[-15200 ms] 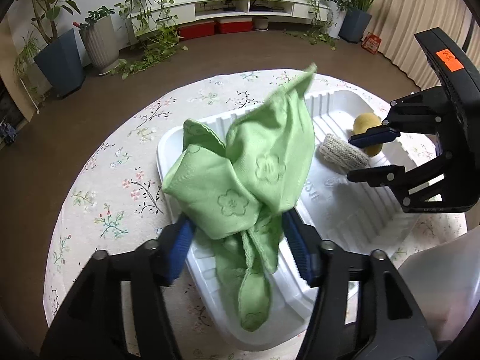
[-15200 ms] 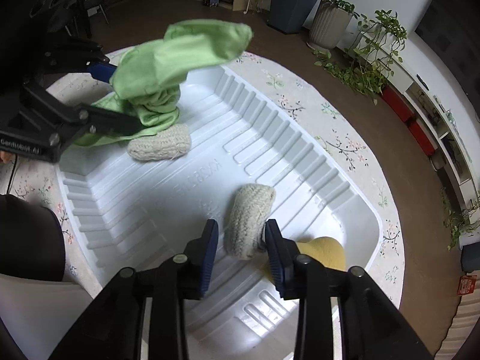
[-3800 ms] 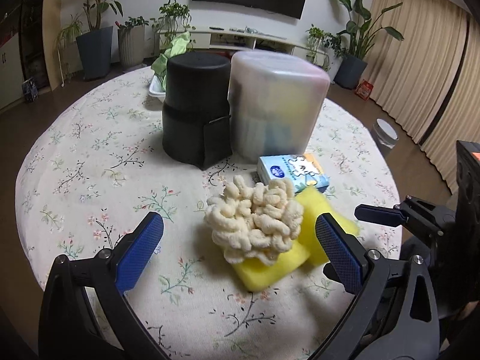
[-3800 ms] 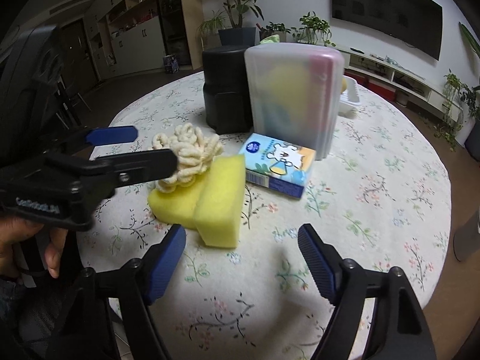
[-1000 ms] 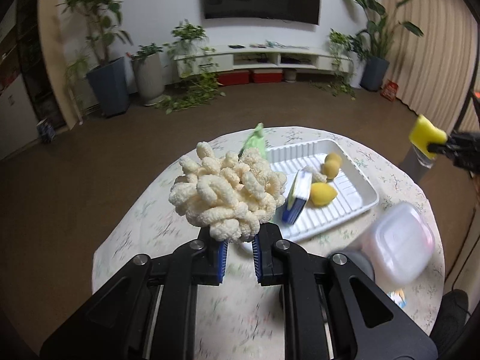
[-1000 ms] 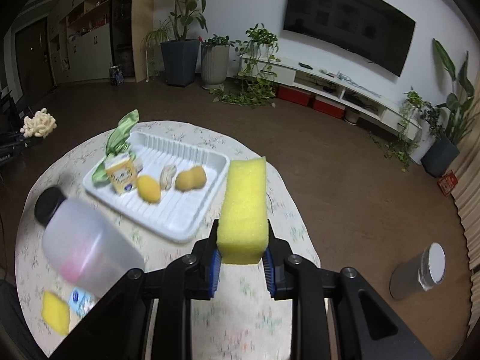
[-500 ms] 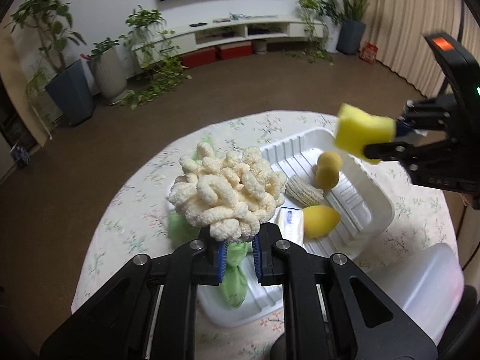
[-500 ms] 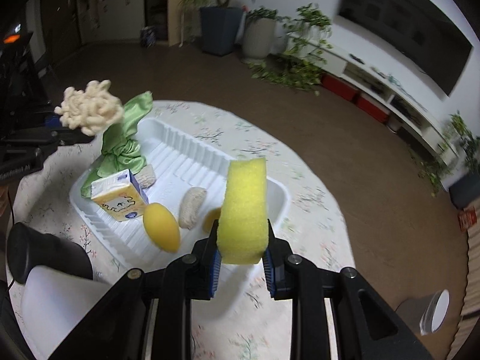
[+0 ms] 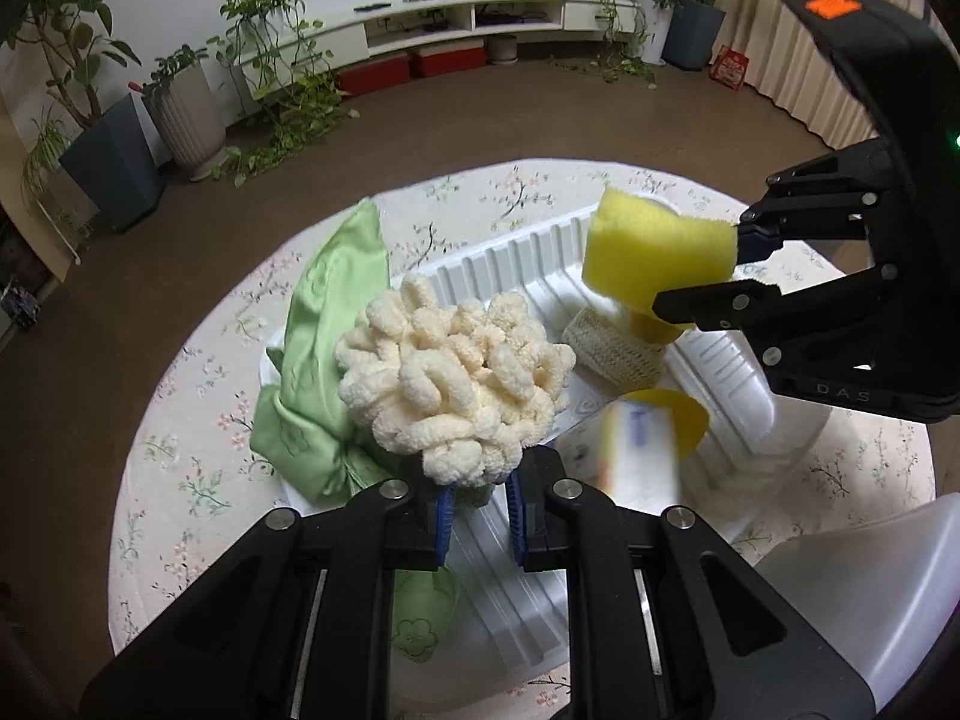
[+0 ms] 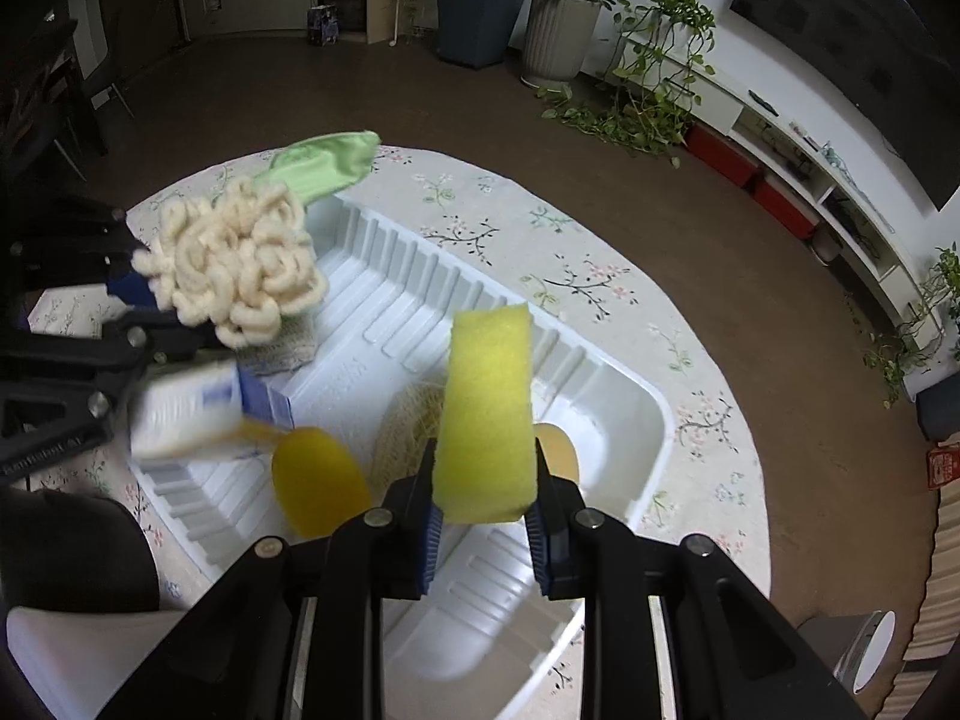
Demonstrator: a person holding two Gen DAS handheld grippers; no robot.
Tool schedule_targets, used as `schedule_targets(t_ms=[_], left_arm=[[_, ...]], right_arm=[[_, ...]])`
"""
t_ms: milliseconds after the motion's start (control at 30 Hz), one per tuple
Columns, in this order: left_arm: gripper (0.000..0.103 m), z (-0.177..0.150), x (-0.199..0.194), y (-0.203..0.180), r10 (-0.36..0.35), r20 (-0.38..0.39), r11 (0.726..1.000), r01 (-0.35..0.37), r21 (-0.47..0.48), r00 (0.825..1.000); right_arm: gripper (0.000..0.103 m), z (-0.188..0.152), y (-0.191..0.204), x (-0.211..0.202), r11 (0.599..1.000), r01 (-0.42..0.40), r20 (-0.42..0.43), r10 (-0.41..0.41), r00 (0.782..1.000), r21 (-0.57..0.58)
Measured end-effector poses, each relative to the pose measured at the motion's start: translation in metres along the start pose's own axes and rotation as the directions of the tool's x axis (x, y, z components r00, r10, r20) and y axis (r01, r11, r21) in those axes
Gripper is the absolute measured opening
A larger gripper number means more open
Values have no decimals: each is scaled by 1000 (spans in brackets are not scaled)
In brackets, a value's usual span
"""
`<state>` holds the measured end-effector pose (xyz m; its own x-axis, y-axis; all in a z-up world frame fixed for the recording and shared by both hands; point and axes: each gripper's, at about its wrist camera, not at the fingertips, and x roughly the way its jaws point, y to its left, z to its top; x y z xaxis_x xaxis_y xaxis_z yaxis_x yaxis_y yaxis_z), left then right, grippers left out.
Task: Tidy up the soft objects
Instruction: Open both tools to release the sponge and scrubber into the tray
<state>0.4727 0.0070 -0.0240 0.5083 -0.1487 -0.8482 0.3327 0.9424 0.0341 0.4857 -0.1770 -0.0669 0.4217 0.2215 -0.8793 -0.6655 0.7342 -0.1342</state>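
Observation:
My left gripper (image 9: 477, 495) is shut on a cream chenille mop pad (image 9: 453, 378) and holds it above the near left part of the white ribbed tray (image 9: 516, 258). My right gripper (image 10: 485, 516) is shut on a yellow sponge (image 10: 487, 414) and holds it over the tray (image 10: 384, 276). The sponge also shows in the left wrist view (image 9: 654, 249), the chenille pad in the right wrist view (image 10: 234, 261). In the tray lie a green cloth (image 9: 327, 360), a knitted scrubber (image 9: 612, 342), a yellow lemon-shaped sponge (image 10: 318, 483), and a blurred blue-and-white tissue pack (image 10: 192, 408).
The tray sits on a round table with a floral cloth (image 10: 576, 282). A translucent plastic container (image 9: 858, 606) and a black container (image 10: 72, 552) stand near the table's front edge. A metal bin (image 10: 858, 648) stands on the floor at right.
Both grippers have come down and closer over the tray with their loads. The tissue pack looks blurred, in motion.

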Motion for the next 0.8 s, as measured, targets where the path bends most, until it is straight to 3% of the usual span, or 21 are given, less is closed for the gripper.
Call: schedule_targets(t_ms=[200,267,333,400,500,567,667,800], left_arm=[[19,-1,3,0,4,3,1000,-4,-23,1000],[24,-1,2,2,13,3,1000,-13,-29,1000],[45,-2,1,2,14,7,999,-14,-36,1000],[57,-4,-3,2,13,18,999,-12,-42,1000],[66,-6,-5,2,6,28,999,-4,-52,1000],[69,-7,-7,0,7,30,999,-6,-48,1000],[75,-7,-11,-1,9,39,999,-7,-50,999],[97,-5,-21,3,20,61,998,-16,-58,998]], right_arm=[[27,3,9,3,1000,4,-7,-4,1000,-30],[27,2,12,2,999,6,-7,-7,1000,-40],[27,1,14,1,999,9,-9,-9,1000,-45],[27,0,12,0,999,8,-8,-8,1000,-40],[36,0,12,-3,999,11,-5,-12,1000,-38],[53,-2,12,-7,999,12,0,-12,1000,-32],[56,-4,12,-13,999,17,11,-17,1000,-30],[59,-4,8,-22,999,29,26,-28,999,-17]])
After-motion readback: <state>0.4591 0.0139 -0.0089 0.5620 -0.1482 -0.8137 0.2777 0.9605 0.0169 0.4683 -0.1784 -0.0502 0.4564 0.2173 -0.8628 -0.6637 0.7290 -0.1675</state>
